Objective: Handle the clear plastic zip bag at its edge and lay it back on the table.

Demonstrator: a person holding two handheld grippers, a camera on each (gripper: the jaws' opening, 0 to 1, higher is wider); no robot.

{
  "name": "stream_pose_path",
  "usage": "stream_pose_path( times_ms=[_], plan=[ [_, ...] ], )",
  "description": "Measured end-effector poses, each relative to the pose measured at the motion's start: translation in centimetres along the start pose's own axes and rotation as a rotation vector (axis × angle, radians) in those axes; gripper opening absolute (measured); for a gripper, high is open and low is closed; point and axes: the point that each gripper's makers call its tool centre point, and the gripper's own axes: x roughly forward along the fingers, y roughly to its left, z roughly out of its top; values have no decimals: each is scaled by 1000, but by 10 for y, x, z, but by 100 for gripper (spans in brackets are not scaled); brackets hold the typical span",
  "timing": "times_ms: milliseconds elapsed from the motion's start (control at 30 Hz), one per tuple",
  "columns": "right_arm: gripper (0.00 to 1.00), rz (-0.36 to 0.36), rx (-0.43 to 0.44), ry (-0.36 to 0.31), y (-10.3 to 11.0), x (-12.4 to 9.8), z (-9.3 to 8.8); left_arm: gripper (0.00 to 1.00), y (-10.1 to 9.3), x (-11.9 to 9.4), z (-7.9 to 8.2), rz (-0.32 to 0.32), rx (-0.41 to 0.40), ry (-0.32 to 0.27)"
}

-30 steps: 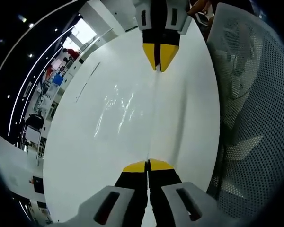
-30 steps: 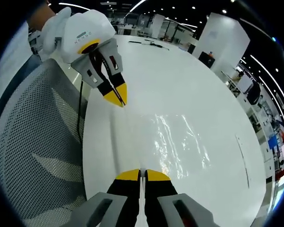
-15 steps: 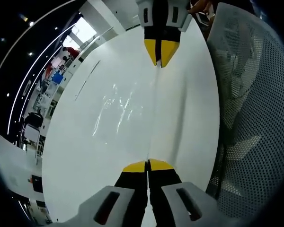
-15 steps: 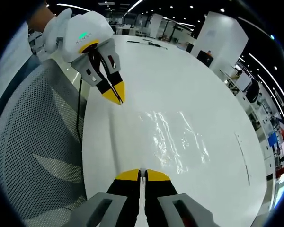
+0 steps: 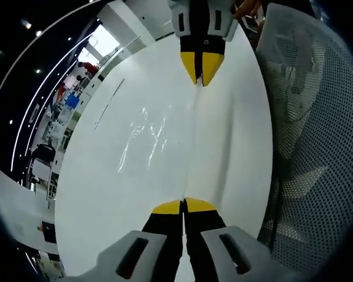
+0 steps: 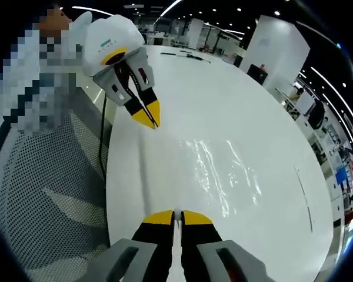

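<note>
White table (image 5: 106, 194), zip bag (image 5: 165, 135) edge stretched between both grippers

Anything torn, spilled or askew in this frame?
Nothing stands out. The clear zip bag is stretched by one edge between the shut left gripper and right gripper over the white table, wrinkled, no tear visible.

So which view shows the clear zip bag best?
The right gripper view: the zip bag glints broadly across the table. The left gripper view shows fainter wrinkles, with the edge stretched between both shut tongs.
</note>
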Motion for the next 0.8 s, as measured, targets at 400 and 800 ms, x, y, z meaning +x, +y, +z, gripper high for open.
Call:
stream_pose_path(
  times_ms=[400, 800],
  plan=[
    [14, 21, 155, -183, -6, -15, 40, 0, -3, 5, 2, -1, 59, 5],
    [13, 27, 116, -161, -10, 1, 52, 0, -6, 1, 1, -6, 51, 5]
  ],
)
